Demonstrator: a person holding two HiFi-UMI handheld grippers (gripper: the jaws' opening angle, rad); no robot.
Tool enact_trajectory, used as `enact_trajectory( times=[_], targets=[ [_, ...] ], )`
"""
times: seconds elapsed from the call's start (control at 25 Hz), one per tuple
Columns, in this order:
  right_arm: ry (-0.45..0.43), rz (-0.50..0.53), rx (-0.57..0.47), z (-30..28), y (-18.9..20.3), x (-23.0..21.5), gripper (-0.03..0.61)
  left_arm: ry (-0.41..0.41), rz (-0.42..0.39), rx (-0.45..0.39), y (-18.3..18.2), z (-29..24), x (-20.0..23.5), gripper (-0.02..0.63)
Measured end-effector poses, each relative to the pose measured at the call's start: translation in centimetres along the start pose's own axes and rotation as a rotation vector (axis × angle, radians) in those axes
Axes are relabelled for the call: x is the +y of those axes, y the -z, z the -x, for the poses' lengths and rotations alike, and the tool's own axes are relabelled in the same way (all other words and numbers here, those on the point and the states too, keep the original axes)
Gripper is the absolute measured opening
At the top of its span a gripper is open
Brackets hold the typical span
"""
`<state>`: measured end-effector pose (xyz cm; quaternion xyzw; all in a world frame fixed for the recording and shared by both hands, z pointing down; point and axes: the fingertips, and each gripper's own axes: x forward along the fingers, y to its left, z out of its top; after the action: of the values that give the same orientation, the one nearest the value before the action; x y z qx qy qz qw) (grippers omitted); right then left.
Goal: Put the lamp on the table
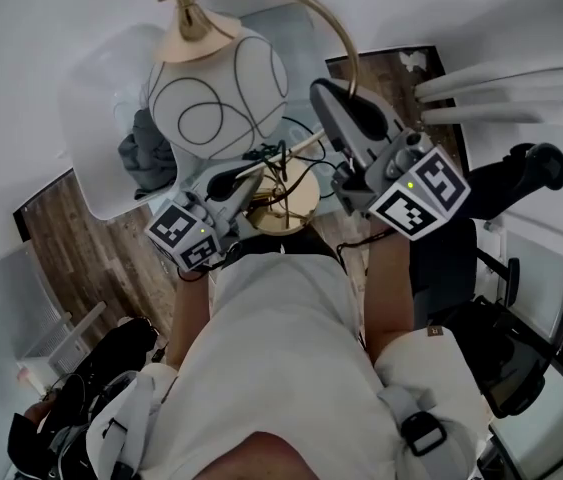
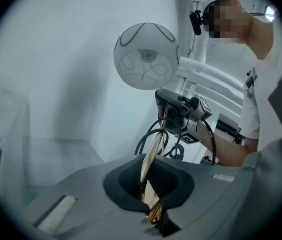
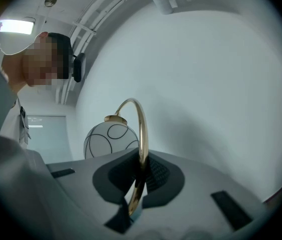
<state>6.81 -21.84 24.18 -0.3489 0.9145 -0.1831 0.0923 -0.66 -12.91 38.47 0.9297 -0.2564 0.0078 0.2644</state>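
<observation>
The lamp has a white globe shade (image 1: 219,93) with black line loops, a curved gold stem (image 1: 341,38) and a round gold base (image 1: 286,208). It is held in the air between both grippers, over the pale glass-topped table (image 1: 96,183). My left gripper (image 1: 246,183) is shut on the edge of the gold base (image 2: 151,156); in the left gripper view the globe (image 2: 146,56) hangs above. My right gripper (image 1: 333,98) is shut on the gold stem (image 3: 142,129), with the globe (image 3: 108,139) beyond it. The lamp's black cable (image 1: 291,153) loops near the base.
A dark bundle of cloth (image 1: 146,153) shows at the table beside the globe. White rails (image 1: 501,88) run at the upper right. A black chair (image 1: 516,368) stands to the right and a black bag (image 1: 81,388) lies at the lower left on the wooden floor (image 1: 91,248).
</observation>
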Motion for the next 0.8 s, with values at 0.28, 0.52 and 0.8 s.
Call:
enact_trajectory(
  times=[0.28,0.52,0.8],
  targets=[
    [-0.007,-0.007,0.012,-1.1,1.0,-1.9,0.003,-0.005,0.003,-0.008,0.6,-1.3,2.2,0.0],
    [0.008,-0.023,0.033,-1.6,2.3,-4.1,0.003,-0.02,0.003,-0.006,1.8,-2.8,4.0,0.0],
    [0.02,-0.046,0.053,-1.9,4.0,-6.2,0.003,-0.021,-0.008,0.009,3.3,-4.2,5.8,0.0]
  ],
)
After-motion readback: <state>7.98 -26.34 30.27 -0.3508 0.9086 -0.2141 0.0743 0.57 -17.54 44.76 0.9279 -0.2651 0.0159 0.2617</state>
